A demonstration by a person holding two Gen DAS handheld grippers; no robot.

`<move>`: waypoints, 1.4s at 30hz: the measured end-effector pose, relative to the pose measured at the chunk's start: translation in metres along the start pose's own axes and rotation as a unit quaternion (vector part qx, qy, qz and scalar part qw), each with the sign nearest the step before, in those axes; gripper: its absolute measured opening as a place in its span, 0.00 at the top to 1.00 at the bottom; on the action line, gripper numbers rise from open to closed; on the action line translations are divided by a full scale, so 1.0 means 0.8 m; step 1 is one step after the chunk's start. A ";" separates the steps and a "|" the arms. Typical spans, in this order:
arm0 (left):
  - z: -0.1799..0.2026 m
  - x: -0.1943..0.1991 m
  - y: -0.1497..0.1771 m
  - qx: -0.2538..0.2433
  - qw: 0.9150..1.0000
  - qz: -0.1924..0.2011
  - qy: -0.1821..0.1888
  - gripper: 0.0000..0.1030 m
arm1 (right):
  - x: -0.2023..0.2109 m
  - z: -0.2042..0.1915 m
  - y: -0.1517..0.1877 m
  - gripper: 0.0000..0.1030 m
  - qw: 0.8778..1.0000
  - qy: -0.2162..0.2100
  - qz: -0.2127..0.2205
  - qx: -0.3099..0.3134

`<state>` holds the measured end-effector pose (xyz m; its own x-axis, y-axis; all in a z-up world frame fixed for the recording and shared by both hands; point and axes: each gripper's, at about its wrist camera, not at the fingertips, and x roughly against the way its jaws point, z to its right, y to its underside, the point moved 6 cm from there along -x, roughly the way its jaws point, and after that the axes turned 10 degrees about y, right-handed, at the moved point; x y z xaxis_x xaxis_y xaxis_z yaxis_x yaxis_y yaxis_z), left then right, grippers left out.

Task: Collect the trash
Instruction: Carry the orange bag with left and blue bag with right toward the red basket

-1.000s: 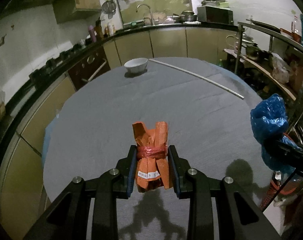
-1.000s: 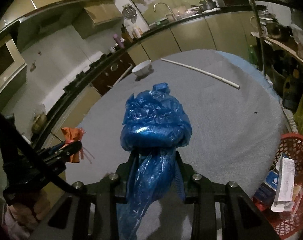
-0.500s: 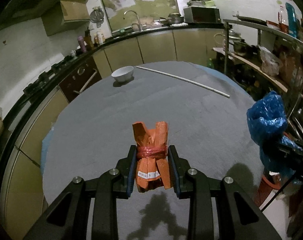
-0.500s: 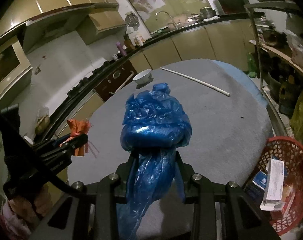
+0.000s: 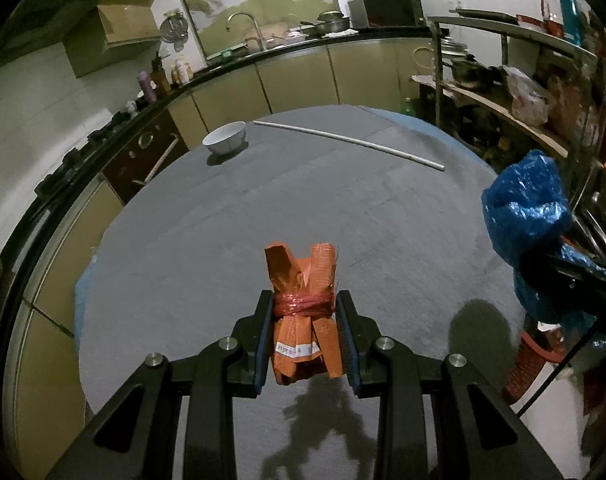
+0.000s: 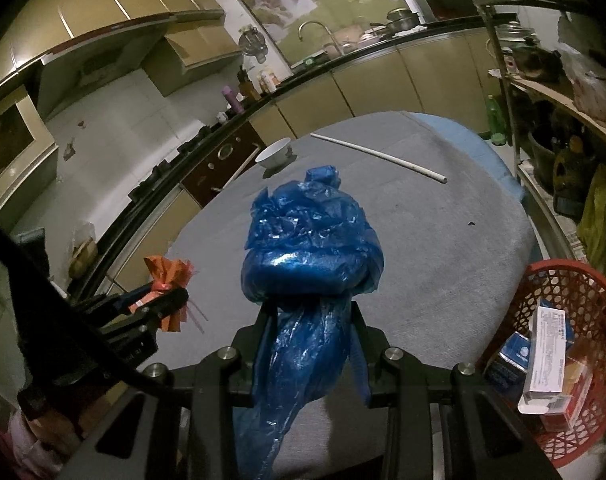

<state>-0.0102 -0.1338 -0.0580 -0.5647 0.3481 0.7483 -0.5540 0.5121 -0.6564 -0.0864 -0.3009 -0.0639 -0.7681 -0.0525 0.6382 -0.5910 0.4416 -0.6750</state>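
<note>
My left gripper (image 5: 304, 312) is shut on an orange wrapper bundle (image 5: 303, 280) tied with red tape, held above the grey table (image 5: 223, 240). My right gripper (image 6: 311, 320) is shut on a crumpled blue plastic bag (image 6: 311, 240), also held above the table. The blue bag shows at the right of the left wrist view (image 5: 527, 216). The orange bundle shows at the left of the right wrist view (image 6: 167, 272). A red mesh basket (image 6: 559, 280) with boxes in it stands low at the right, beside the table's edge.
A white bowl (image 5: 224, 137) and a long white rod (image 5: 351, 144) lie at the table's far side. Kitchen cabinets and a sink run behind. A cluttered metal shelf rack (image 5: 515, 92) stands at the right.
Both grippers have risen and pulled back a little, so more of the room and the red basket shows. Both still hold their trash.
</note>
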 end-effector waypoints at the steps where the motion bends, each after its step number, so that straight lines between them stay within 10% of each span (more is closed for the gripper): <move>1: 0.002 0.000 0.000 -0.002 1.000 0.000 0.000 0.69 | 0.000 0.001 0.000 0.65 1.000 0.001 0.001 -0.001; 42: 0.061 -0.020 -0.013 -0.058 0.998 -0.017 0.031 0.69 | 0.037 0.090 0.015 0.65 0.995 0.042 0.015 -0.084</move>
<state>-0.0252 -0.1826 -0.0680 -0.5054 0.3748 0.7773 -0.4962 0.6107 -0.6171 -0.1343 -0.3618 -0.0800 -0.7565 0.0350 0.6530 -0.5135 0.5866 -0.6263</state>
